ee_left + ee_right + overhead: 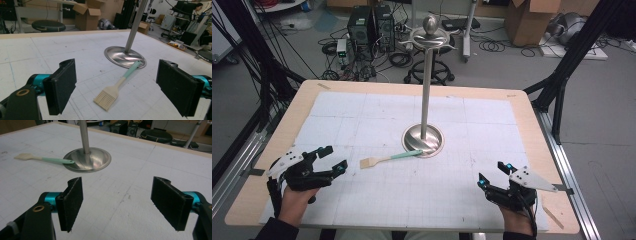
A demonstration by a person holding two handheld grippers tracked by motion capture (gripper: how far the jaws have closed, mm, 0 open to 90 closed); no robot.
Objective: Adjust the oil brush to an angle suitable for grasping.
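White gridded paper covers the table, where our light, stiff brush lies left of the stand, handle tip on its base; we'd pinch the handle, left gripper and right gripper wide open, empty.

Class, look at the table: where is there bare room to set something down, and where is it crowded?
Free: the white mat left and right of the stand's pole, and the strip between the left gripper and right gripper. Crowded: the round base, where the pastry brush lies against it.

lab: computer towers, floor cables
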